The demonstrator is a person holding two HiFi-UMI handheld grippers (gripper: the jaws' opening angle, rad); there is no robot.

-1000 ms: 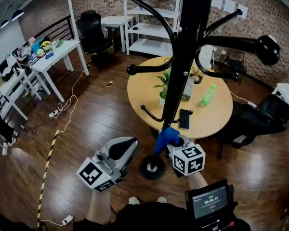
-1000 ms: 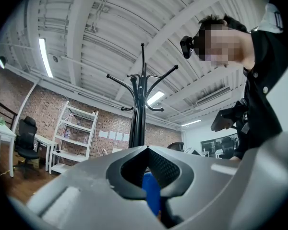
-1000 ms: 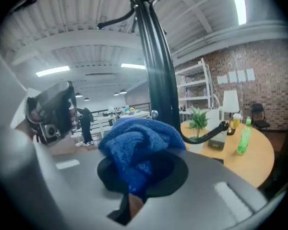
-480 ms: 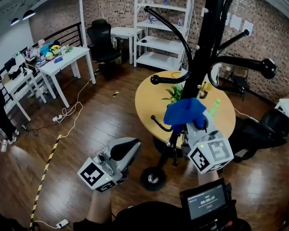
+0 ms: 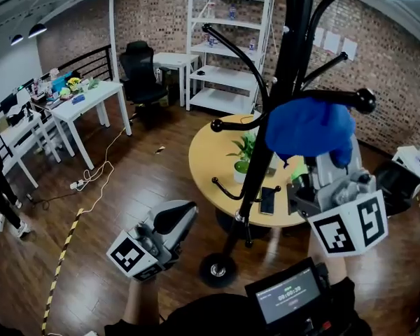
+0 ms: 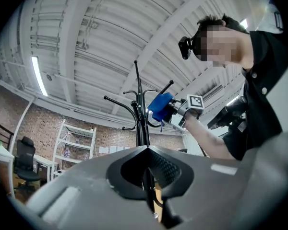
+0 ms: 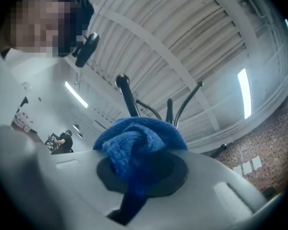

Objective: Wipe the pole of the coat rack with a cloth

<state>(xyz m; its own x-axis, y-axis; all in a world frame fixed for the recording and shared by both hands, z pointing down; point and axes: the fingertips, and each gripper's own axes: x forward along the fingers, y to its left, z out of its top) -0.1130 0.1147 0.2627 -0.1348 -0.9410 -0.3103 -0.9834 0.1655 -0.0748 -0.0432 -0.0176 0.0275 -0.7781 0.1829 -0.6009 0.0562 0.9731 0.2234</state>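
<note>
The black coat rack pole point(image 5: 274, 103) rises from its round base point(image 5: 217, 269) in the head view. My right gripper point(image 5: 315, 145) is shut on a bunched blue cloth point(image 5: 309, 128), held high and just right of the pole, below a knobbed hook point(image 5: 365, 101). Whether the cloth touches the pole I cannot tell. In the right gripper view the cloth point(image 7: 137, 145) fills the jaws of that gripper point(image 7: 141, 169), with the rack's arms point(image 7: 129, 99) behind it. My left gripper point(image 5: 176, 214) hangs low and left of the base, shut and empty. Its own view looks up at the rack point(image 6: 140, 109) and the cloth point(image 6: 159, 107).
A round yellow table point(image 5: 213, 170) behind the rack carries a potted plant point(image 5: 243, 149) and a phone point(image 5: 267, 200). Curved hooks point(image 5: 217, 125) stick out to the left. A white shelf point(image 5: 224, 47), white desks point(image 5: 91, 96) and a black chair point(image 5: 140, 68) stand farther off.
My right gripper has risen with the blue cloth along the pole, from near the base up to the hooks. The left gripper has stayed about where it was.
</note>
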